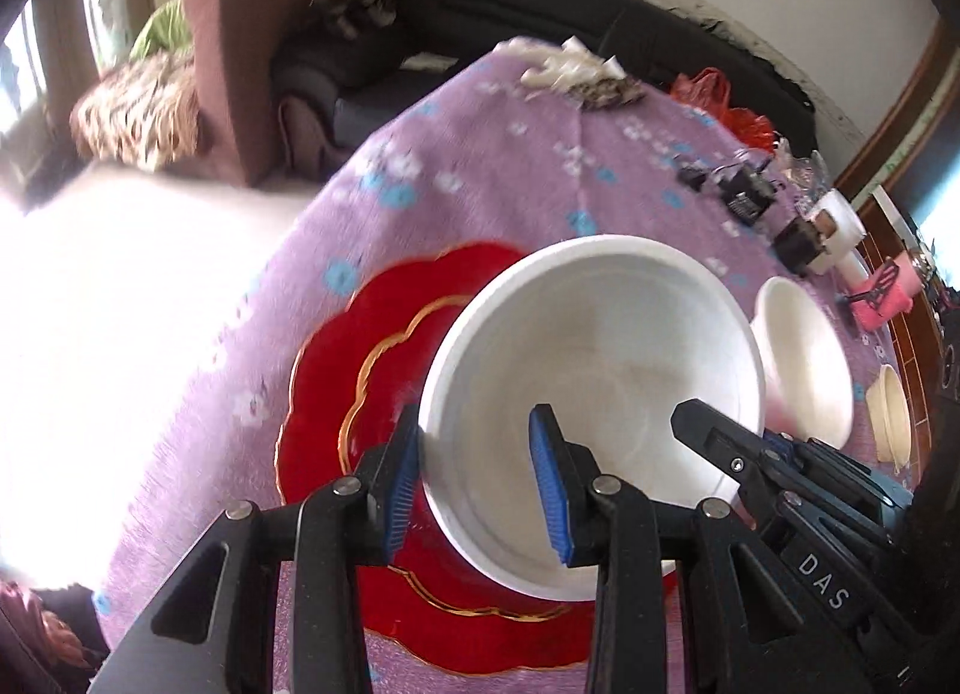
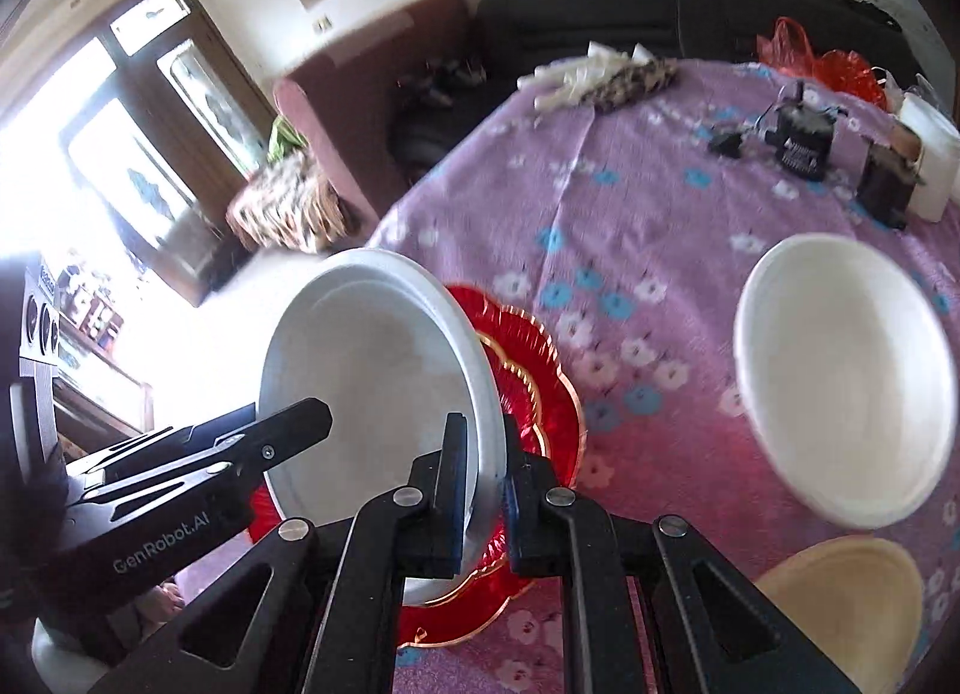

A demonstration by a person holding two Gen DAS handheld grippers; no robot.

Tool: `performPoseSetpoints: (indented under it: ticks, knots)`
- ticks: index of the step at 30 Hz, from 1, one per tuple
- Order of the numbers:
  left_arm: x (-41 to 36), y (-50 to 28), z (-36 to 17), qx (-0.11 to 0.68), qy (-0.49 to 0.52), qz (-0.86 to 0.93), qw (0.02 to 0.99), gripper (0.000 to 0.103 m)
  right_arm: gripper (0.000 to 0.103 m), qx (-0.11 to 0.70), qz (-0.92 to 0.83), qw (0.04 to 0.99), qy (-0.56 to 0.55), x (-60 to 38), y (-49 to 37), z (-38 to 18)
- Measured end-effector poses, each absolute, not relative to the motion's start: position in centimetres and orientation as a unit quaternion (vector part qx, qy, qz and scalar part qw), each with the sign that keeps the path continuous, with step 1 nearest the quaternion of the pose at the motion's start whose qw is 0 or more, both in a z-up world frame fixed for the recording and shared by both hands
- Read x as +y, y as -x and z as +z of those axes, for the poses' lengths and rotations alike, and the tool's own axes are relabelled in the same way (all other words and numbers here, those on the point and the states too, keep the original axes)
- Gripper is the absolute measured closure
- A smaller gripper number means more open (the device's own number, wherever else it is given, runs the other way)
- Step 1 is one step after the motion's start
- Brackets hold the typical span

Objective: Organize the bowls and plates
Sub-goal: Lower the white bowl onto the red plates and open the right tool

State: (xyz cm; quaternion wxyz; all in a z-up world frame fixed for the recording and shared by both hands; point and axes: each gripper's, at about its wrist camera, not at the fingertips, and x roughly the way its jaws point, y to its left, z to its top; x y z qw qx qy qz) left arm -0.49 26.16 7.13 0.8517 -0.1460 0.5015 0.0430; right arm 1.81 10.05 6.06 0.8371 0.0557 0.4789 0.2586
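Both grippers hold one large white bowl [image 1: 600, 346] over a red scalloped plate [image 1: 336, 394] with gold trim. In the left wrist view, my left gripper [image 1: 477, 424] is shut on the bowl's near rim, one blue pad outside the wall and one inside. My right gripper [image 2: 483, 430] is shut on the rim of the same bowl [image 2: 372, 370], and the red plate [image 2: 540, 394] shows behind it. Each gripper appears in the other's view, at the bowl's edge. Whether the bowl touches the plate I cannot tell.
A smaller white bowl [image 2: 840, 370] and a cream bowl [image 2: 840, 604] stand on the purple flowered tablecloth [image 2: 630, 202] to the right. Black adapters [image 2: 804, 141], a white roll [image 2: 930, 153] and a red bag [image 2: 840, 69] lie at the far edge. Sofas stand beyond.
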Motion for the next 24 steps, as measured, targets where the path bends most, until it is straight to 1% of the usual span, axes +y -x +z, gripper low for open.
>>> performPoseSetpoints:
  ticks: [3,6,8,10,11,13,14,15,17,24]
  knots:
    - [27.4,0.4,5.1,0.517,0.172,0.04,0.838,0.069,0.091,0.498,0.245,0.831,-0.039,11.3,-2.5,4.2]
    - [27.9,0.4,4.8,0.514,0.179,0.041,0.838,0.069,0.09,0.508,0.239,0.827,-0.033,11.9,-3.0,3.4]
    - [28.1,0.6,5.0,0.507,0.182,0.043,0.841,0.066,0.089,0.513,0.239,0.824,-0.033,12.2,-3.2,3.1]
    - [28.4,0.7,5.4,0.502,0.187,0.04,0.844,0.059,0.089,0.512,0.237,0.825,-0.032,12.4,-3.3,3.0]
    - [28.5,0.9,5.5,0.498,0.189,0.039,0.845,0.058,0.089,0.511,0.237,0.826,-0.029,12.6,-3.4,2.9]
    - [28.7,1.1,5.9,0.491,0.189,0.039,0.849,0.055,0.084,0.509,0.236,0.827,-0.025,12.9,-3.3,3.1]
    - [28.8,1.2,6.2,0.488,0.188,0.04,0.852,0.052,0.076,0.507,0.234,0.829,-0.02,13.1,-3.1,3.3]
    - [28.8,1.4,6.3,0.486,0.189,0.04,0.853,0.049,0.065,0.505,0.232,0.831,-0.015,13.2,-3.0,3.4]
    - [28.8,1.8,6.7,0.48,0.191,0.04,0.855,0.048,0.056,0.499,0.229,0.836,-0.005,13.4,-2.7,3.6]
    - [28.2,4.2,9.1,0.443,0.179,0.047,0.877,0.048,0.056,0.473,0.232,0.85,-0.006,12.1,-1.2,5.6]
